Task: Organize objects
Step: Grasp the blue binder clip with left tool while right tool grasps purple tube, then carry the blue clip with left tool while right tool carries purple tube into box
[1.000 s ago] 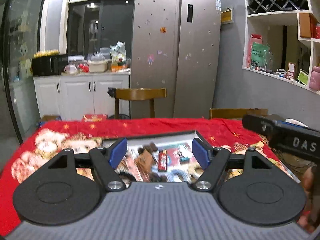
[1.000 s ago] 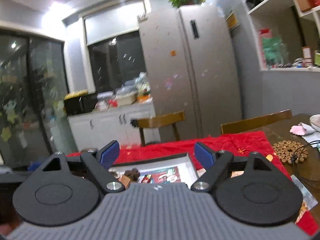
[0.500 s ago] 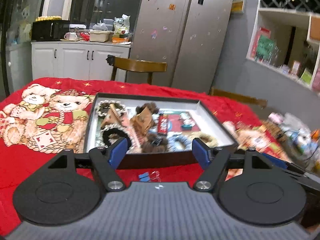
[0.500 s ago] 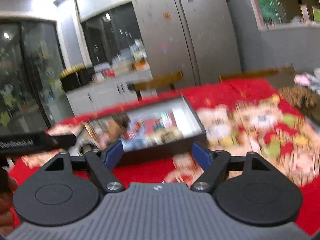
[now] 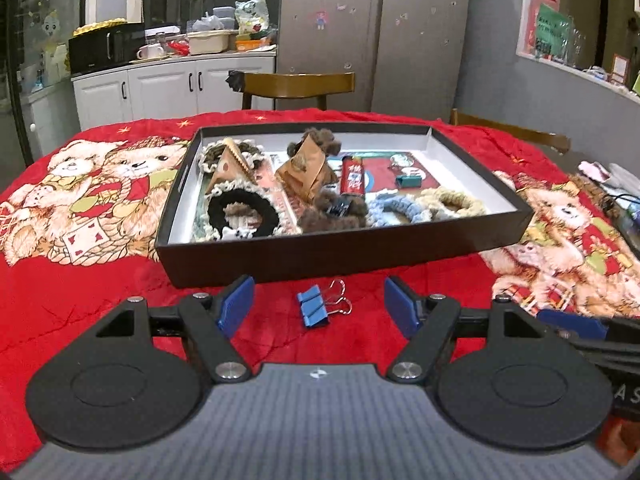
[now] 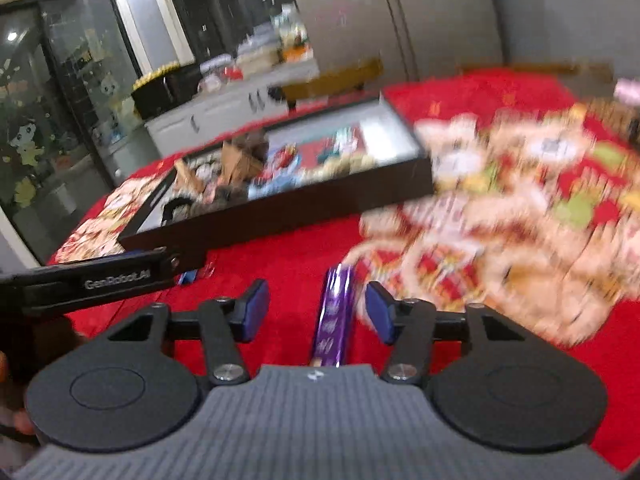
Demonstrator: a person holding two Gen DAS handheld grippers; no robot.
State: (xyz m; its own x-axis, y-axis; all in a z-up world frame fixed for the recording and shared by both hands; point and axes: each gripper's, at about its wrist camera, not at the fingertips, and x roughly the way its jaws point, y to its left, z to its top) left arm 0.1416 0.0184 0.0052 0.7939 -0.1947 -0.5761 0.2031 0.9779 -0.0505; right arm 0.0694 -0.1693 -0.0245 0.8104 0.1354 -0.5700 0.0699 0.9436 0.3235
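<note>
On the red cloth (image 5: pixel 360 344) printed with teddy bears, a shallow black box (image 5: pixel 344 252) with a white lining sat near the middle of the table, and it held a jumble of small things: a black scrunchie (image 5: pixel 244 210) at its near left corner, a pale blue scrunchie (image 5: pixel 394 208) and a beige one (image 5: pixel 450 200) toward the near right, two brown paper packets (image 5: pixel 308 168) standing up on end, a red wrapped bar (image 5: pixel 352 178) and a dark furry hair tie (image 5: pixel 332 216). Just in front of the box's near wall lay a blue binder clip (image 5: pixel 314 308) with its wire handles folded, flat on the cloth. The left gripper (image 5: pixel 319 304) hovered low over that clip with its blue pads spread wide, the clip lying ahead between them but touched by neither pad. To its right, the right gripper (image 6: pixel 318 312) pointed down at a purple wrapped bar (image 6: pixel 336 312), which lay lengthwise on the cloth between its pads; the jaws were closing on it, with the right pad almost against the wrapper and a clear gap on the left side. That view was blurred, so the box's contents there could not be told apart. Beyond the table stood a wooden chair (image 5: pixel 298 84), white cabinets (image 5: pixel 172 88) and a grey fridge (image 5: pixel 376 28).
</note>
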